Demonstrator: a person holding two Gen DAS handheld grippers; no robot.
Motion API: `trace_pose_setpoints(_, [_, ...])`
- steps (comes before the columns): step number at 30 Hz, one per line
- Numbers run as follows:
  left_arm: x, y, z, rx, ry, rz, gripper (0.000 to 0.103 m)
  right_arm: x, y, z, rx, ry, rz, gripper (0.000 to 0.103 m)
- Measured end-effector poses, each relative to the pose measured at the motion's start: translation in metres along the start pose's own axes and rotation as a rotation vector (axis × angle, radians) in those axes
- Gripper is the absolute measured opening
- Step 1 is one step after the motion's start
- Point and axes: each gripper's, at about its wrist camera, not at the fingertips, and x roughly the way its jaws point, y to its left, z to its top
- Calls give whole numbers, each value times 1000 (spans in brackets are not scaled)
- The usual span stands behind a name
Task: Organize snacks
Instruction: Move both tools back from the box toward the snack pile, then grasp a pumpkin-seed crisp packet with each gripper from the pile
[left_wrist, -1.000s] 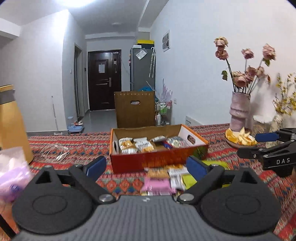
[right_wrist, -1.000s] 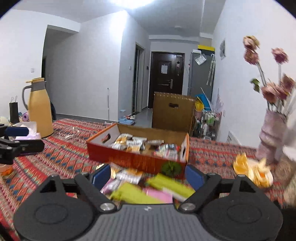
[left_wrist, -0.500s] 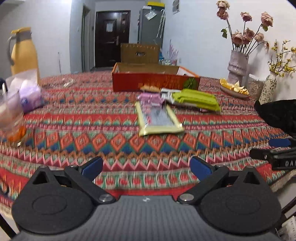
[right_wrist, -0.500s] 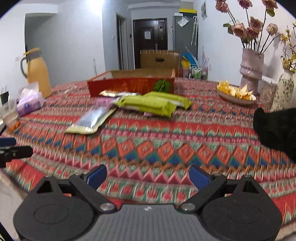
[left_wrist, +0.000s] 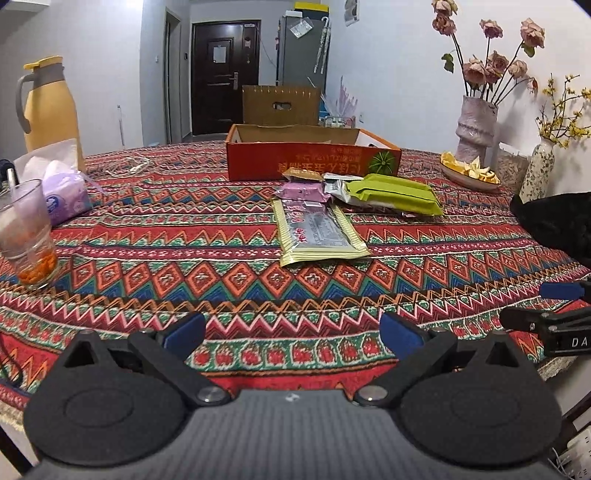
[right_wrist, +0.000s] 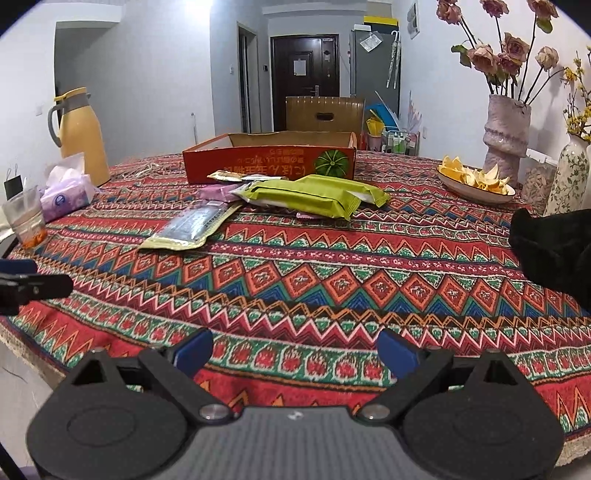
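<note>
An orange-red cardboard box (left_wrist: 310, 162) (right_wrist: 269, 162) stands at the far middle of the patterned tablecloth. In front of it lie loose snacks: green packets (left_wrist: 391, 192) (right_wrist: 306, 194), a pink packet (left_wrist: 303, 192) (right_wrist: 218, 192), a small brown packet (left_wrist: 301, 174), and a long silver packet with yellow edges (left_wrist: 317, 230) (right_wrist: 192, 227) nearest me. My left gripper (left_wrist: 291, 330) hangs open and empty over the table's near edge, well short of the snacks. My right gripper (right_wrist: 295, 347) is beside it to the right, also open and empty.
On the left stand a glass with orange bits (left_wrist: 27, 236), a purple tissue pack (left_wrist: 62, 192) and a yellow jug (left_wrist: 50, 107). At the right are a dish of orange peel (left_wrist: 469, 173), flower vases (left_wrist: 476, 125) and a black object (left_wrist: 554, 221).
Both grippers have drawn back and down from just before the box to the table's near edge, and their jaws have widened a little. Over the last half second nothing moved.
</note>
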Motion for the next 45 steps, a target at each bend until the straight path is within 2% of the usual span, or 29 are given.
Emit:
trace_pose_setpoints(5, [20, -1, 21, 4, -3, -15, 102, 16, -9, 19, 13, -6, 15, 96])
trace_pose_setpoints(8, [38, 0, 46, 17, -30, -10, 102, 29, -9, 34, -3, -13, 5, 96])
trace_pose_setpoints(11, [66, -3, 78, 47, -78, 5, 91, 46, -9, 49, -20, -20, 0, 95])
trace_pose_setpoints(13, [91, -5, 102, 60, -96, 5, 83, 56, -10, 59, -17, -26, 5, 94])
trace_pose_setpoints(15, [117, -6, 123, 58, -91, -25, 80, 63, -10, 74, -28, -37, 18, 94])
trace_pose_setpoints(19, [178, -9, 158, 72, -61, -73, 79, 79, -11, 111, -63, -79, 57, 87])
trace_pose_setpoints(23, [241, -12, 175, 119, -1, -62, 78, 109, -16, 150, -51, -94, 70, 82])
trace_pose_setpoints(26, [275, -6, 175, 88, 68, -66, 62, 140, -17, 178, -38, -88, 82, 79])
trace_pose_setpoints(27, [280, -3, 173, 79, 86, -94, 50, 153, -16, 187, -31, -78, 99, 78])
trace_pose_setpoints(30, [276, 8, 169, 53, 77, -118, 48, 196, -10, 207, -2, -25, 139, 77])
trace_pose_setpoints(34, [248, 36, 168, -18, 55, -68, 47, 256, 0, 217, 61, 73, 167, 73])
trace_pose_setpoints(37, [223, 54, 164, -55, 13, -28, 47, 290, 14, 218, 43, 124, 128, 69])
trace_pose_setpoints(38, [216, 60, 163, -68, 0, -24, 47, 297, 17, 216, 36, 135, 124, 67])
trace_pose_setpoints(39, [208, 65, 162, -80, -11, -17, 47, 305, 19, 214, 39, 149, 123, 57])
trace_pose_setpoints(40, [203, 68, 162, -87, -17, -12, 47, 307, 22, 213, 30, 133, 105, 53])
trace_pose_setpoints(42, [192, 72, 161, -89, -37, 2, 47, 305, 25, 212, 16, 122, 84, 47])
trace_pose_setpoints(45, [177, 69, 160, -78, -58, 8, 47, 287, 22, 211, 32, 87, 106, 44])
